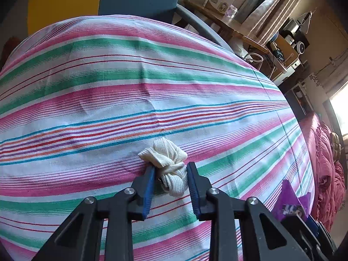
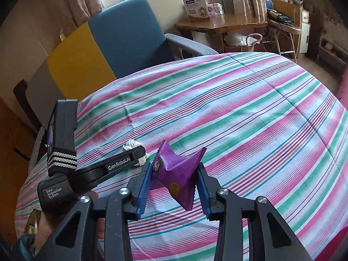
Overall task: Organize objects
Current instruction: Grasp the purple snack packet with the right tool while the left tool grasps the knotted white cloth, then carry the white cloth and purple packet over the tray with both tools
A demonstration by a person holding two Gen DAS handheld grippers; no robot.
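Note:
A white knotted cloth bundle point(image 1: 168, 163) lies on the striped bedsheet point(image 1: 130, 87). My left gripper point(image 1: 170, 169) is shut on it, the blue pads pressing both sides of its near end. In the right wrist view the same gripper point(image 2: 139, 154) comes in from the left, with the bundle point(image 2: 131, 144) showing past its finger. My right gripper point(image 2: 175, 167) is shut on a crumpled purple wrapper point(image 2: 174, 174), held just above the sheet point(image 2: 250, 119). That wrapper point(image 1: 289, 198) also peeks in at the lower right of the left wrist view.
A blue and yellow armchair point(image 2: 121, 37) stands behind the bed. Beyond it, a wooden table point(image 2: 219, 25) carries a white box point(image 2: 195, 6). A pink blanket point(image 1: 326, 163) is heaped at the bed's right edge. A person's hand point(image 2: 43, 224) holds the left gripper.

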